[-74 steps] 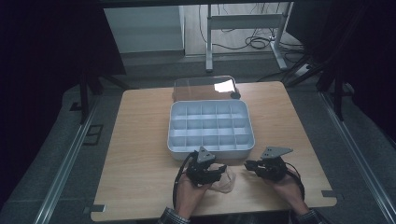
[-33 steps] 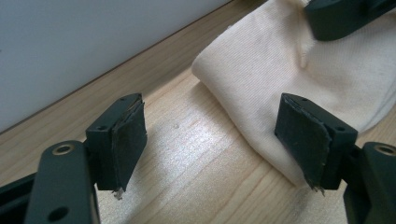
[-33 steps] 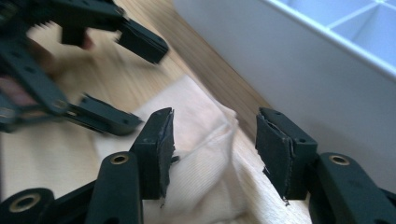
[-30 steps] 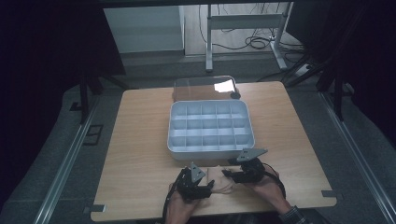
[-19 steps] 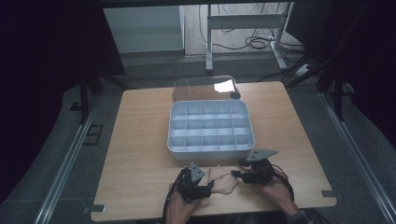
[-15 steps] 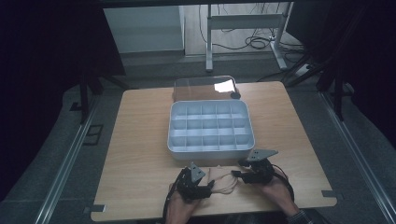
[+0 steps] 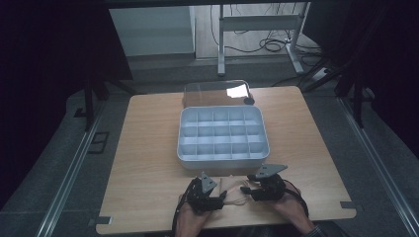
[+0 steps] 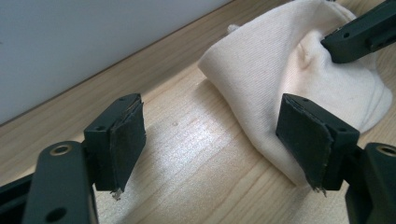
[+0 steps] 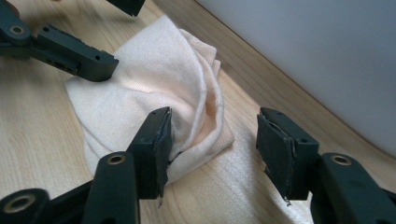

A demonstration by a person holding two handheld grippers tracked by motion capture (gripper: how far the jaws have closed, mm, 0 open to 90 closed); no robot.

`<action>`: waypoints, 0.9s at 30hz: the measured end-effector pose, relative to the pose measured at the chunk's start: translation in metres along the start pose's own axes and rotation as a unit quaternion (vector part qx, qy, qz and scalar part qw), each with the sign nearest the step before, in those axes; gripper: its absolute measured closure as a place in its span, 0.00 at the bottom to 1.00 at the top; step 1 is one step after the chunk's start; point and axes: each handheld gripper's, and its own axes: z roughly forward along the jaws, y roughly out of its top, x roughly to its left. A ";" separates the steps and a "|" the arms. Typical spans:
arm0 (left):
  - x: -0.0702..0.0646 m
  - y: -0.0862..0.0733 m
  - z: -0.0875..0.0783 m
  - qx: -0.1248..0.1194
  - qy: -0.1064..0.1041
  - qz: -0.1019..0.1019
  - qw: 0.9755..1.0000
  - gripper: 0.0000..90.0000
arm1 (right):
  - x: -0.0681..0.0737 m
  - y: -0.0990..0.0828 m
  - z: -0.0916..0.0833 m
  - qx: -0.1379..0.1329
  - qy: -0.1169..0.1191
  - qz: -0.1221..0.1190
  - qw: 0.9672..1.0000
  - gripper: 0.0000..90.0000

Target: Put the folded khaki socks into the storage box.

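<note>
At the near edge of a wooden table [image 7: 148,163], a person's two hands bring a left tool [image 7: 213,193] and a right tool [image 7: 252,187] in on a small cream cloth [image 7: 232,190] that lies between them. From the high view the cloth is little more than a pale patch just in front of a grey compartment tray [image 7: 223,132]; a clear lid [image 7: 215,92] sits behind the tray at the far edge.

The left gripper view brings the cloth [image 8: 299,88] close: a soft, folded mound on the wood, with the tray's grey wall [image 8: 93,42] running just behind it. The left tool [image 8: 224,140] stands spread, bare table between its pads; its right jaw sits in front of the cloth's near edge, though whether it touches cannot be told. The other tool's jaw rests on the cloth's top at the upper right.

The right gripper view shows the cloth [image 9: 154,98] bunched into ridges. The right tool [image 9: 212,144] is also spread, gripping nothing, its left jaw against the fold's near end.

Open wood stretches to either side of the tray; the hands work in the narrow strip between the tray and the table's front edge.
</note>
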 end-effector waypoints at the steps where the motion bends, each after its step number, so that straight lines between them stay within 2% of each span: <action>1: 0.000 0.001 -0.002 -0.006 0.001 -0.002 1.000 0.28 | -0.001 -0.001 0.000 0.000 0.001 0.002 1.000 0.51; 5: 0.003 0.003 -0.006 -0.017 -0.004 -0.017 1.000 0.36 | -0.002 -0.001 0.001 -0.001 0.004 0.000 1.000 0.51; 9: 0.003 0.001 0.000 -0.003 -0.029 -0.026 0.999 0.44 | -0.003 -0.001 0.001 -0.002 0.006 -0.003 1.000 0.51; 11: 0.002 0.000 0.003 0.004 -0.043 -0.029 0.999 0.52 | -0.003 -0.002 0.001 -0.003 0.006 -0.004 1.000 0.51; 19: 0.003 0.003 0.005 0.016 -0.085 -0.055 0.995 0.76 | -0.003 -0.003 0.001 -0.008 0.009 -0.005 1.000 0.51; 22: 0.007 0.002 0.006 0.019 -0.112 -0.072 0.991 0.89 | -0.003 -0.003 0.001 -0.007 0.009 -0.003 1.000 0.51; 24: 0.009 0.002 0.006 0.017 -0.118 -0.078 0.990 0.93 | -0.003 -0.002 0.000 -0.006 0.008 -0.002 1.000 0.51; 27: 0.009 0.002 0.006 0.015 -0.116 -0.081 0.990 0.94 | -0.001 0.000 -0.003 -0.004 0.007 -0.010 1.000 0.53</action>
